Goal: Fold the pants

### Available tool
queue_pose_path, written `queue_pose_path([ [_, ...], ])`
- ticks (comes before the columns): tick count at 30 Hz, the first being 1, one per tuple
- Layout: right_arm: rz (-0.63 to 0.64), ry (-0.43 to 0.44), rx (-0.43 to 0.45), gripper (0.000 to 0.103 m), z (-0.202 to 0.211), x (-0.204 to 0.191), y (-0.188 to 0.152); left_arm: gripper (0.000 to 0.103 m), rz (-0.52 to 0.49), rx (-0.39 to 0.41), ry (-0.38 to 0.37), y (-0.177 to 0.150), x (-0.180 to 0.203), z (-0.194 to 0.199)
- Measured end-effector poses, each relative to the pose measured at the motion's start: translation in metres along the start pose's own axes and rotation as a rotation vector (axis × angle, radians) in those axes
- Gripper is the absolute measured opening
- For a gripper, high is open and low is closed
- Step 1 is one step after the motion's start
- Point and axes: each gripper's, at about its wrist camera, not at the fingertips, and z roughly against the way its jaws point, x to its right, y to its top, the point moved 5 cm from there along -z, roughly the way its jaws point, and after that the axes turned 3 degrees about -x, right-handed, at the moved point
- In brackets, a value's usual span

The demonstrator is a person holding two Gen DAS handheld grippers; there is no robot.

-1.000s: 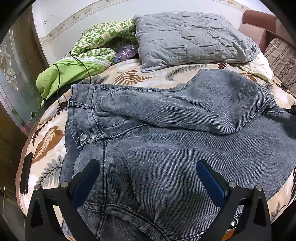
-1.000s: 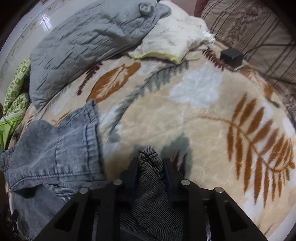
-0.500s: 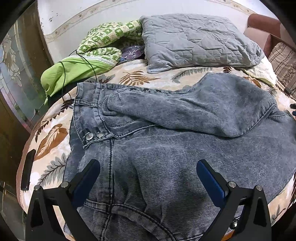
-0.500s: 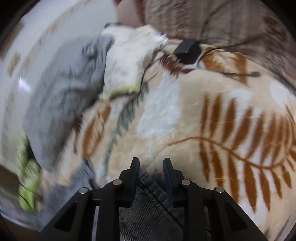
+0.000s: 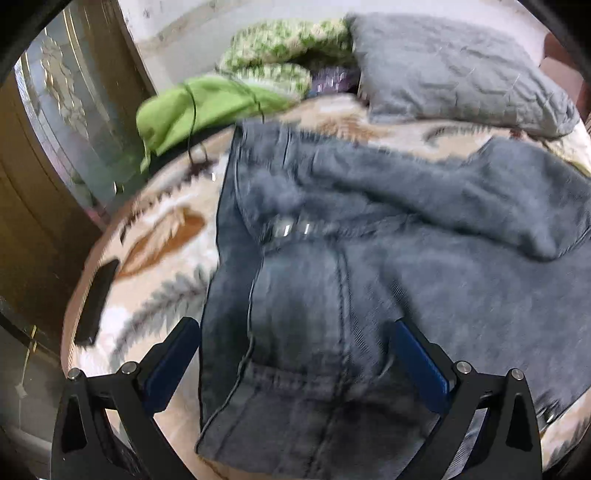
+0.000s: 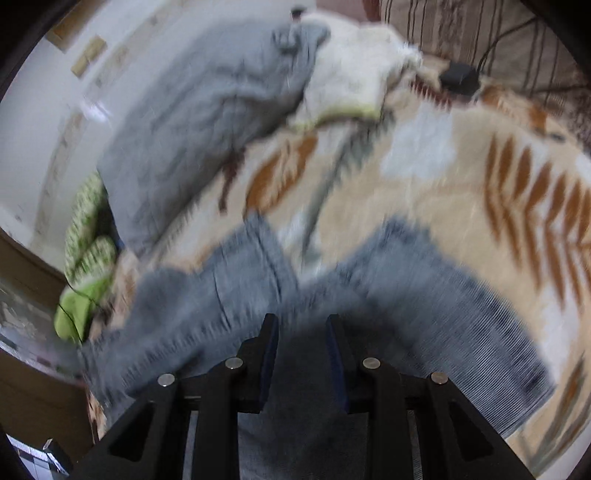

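Note:
Grey-blue jeans (image 5: pixel 369 295) lie spread on the leaf-patterned blanket (image 5: pixel 166 243), waistband to the left with two metal buttons (image 5: pixel 291 229), and one leg folded back across the top. My left gripper (image 5: pixel 295 354) hovers open and wide over the seat of the jeans, with nothing between its blue pads. In the blurred right wrist view the jeans (image 6: pixel 461 314) arch around my right gripper (image 6: pixel 301 339). Its jaws stand narrow, with dark denim between them, so it looks shut on the leg fabric.
A grey quilted pillow (image 5: pixel 443 74) and green clothes (image 5: pixel 207 107) lie at the bed's far side. A black flat object (image 5: pixel 98 302) sits near the left edge, beside a wooden door (image 5: pixel 37 221). A black charger (image 6: pixel 460 79), a cream pillow (image 6: pixel 354 81) and a striped sofa (image 6: pixel 480 29) lie far right.
My left gripper slid left, so the bed's left edge and door show more. The right gripper swung back over the jeans with the leg fabric; both views are now blurred.

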Motion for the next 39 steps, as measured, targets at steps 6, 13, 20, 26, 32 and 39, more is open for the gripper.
queue_pose_path([
  [6, -0.047, -0.052, -0.063, 0.03, -0.034, 0.017, 0.007, 0.103, 0.057, -0.109, -0.117, -0.012, -0.017, -0.022],
  [13, -0.06, 0.025, 0.073, 0.03, -0.003, 0.004, 0.022, 0.103, 0.103, 0.01, -0.107, 0.007, -0.042, 0.001],
  [20, -0.061, 0.102, 0.139, 0.033, 0.002, -0.016, 0.038, 0.103, 0.249, 0.085, 0.01, 0.065, -0.102, 0.0],
  [26, -0.051, 0.141, 0.157, 0.067, -0.011, -0.029, 0.066, 0.103, 0.329, 0.059, 0.083, 0.122, -0.122, -0.036],
  [32, 0.02, 0.152, 0.1, 0.067, -0.049, -0.045, 0.098, 0.103, 0.371, 0.052, 0.106, 0.157, -0.118, -0.079],
  [39, 0.092, 0.072, -0.062, 0.067, -0.122, -0.065, 0.113, 0.103, 0.341, 0.034, 0.068, 0.172, -0.106, -0.112],
])
